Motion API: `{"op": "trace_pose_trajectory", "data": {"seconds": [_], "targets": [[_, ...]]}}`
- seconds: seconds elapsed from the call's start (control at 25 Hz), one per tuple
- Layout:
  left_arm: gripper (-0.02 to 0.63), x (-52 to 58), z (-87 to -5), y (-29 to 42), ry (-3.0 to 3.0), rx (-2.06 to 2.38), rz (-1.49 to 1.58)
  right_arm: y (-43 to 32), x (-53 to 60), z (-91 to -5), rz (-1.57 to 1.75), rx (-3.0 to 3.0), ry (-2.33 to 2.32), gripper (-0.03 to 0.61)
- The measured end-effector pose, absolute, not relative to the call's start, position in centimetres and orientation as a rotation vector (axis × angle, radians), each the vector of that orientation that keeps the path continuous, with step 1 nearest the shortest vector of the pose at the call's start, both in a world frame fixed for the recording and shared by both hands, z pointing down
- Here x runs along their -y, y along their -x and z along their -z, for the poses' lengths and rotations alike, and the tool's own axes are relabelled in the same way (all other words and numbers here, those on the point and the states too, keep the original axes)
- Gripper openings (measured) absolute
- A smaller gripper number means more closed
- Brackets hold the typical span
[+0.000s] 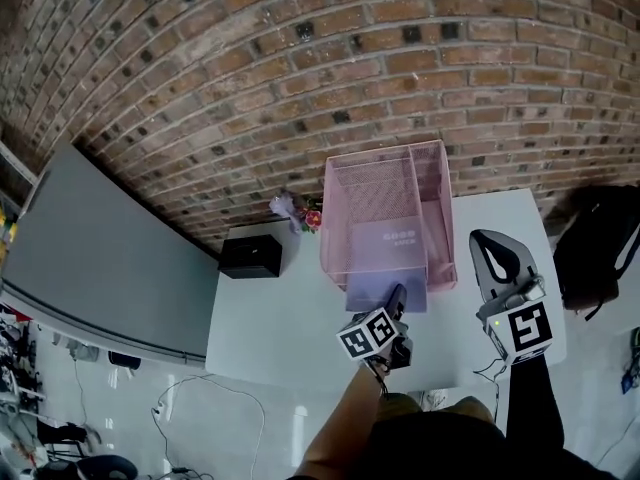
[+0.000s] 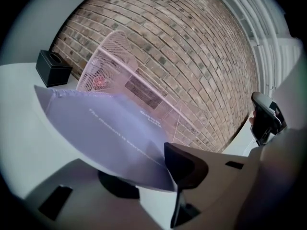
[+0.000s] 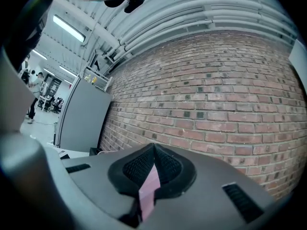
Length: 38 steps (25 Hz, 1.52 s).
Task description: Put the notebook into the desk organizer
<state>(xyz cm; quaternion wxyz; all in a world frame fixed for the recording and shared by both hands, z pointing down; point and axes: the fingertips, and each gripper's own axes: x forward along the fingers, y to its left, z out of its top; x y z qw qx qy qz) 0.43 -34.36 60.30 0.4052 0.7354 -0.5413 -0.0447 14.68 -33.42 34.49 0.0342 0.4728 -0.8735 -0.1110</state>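
Note:
A pink mesh desk organizer stands at the table's back edge against the brick wall; it also shows in the left gripper view. The lavender notebook lies with its far end inside the organizer and its near end sticking out toward me. My left gripper is at that near end. In its own view the notebook rests over the lower pad, while the upper pad stands apart at the notebook's corner, so the left gripper is open. My right gripper hovers to the organizer's right, shut and holding nothing.
The white table carries a black box at its back left and small flowers beside the organizer. A black bag sits off the table's right edge. A grey panel leans at the left. Cables lie on the floor.

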Motion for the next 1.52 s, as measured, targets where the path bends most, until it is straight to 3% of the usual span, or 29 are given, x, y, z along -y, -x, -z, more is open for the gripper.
{"op": "trace_pose_trajectory", "data": {"seconds": [0.64, 0.68, 0.72, 0.84, 1.4, 1.52], "targets": [[0.154, 36.4, -60.5, -0.8, -1.869, 1.313, 0.043, -15.0, 32.7, -33.8, 0.380, 2.627, -1.518, 0.021], [0.185, 36.3, -60.5, -1.0, -1.872, 1.293, 0.021, -15.0, 32.6, -33.7, 0.382, 2.629, -1.517, 0.021], [0.282, 36.1, -60.4, -1.3, -1.874, 1.273, 0.001, -15.0, 32.5, -33.6, 0.383, 2.630, -1.516, 0.021], [0.308, 35.6, -60.4, -1.4, -1.853, 1.252, -0.003, -14.8, 32.3, -33.5, 0.385, 2.637, -1.509, 0.021], [0.305, 31.1, -61.1, -1.9, -1.901, 1.216, -0.013, -14.2, 32.1, -34.2, 0.345, 2.712, -1.442, 0.021], [0.236, 30.3, -61.0, -1.8, -1.946, 1.256, -0.055, -13.6, 32.1, -34.8, 0.329, 2.736, -1.407, 0.021]]}}
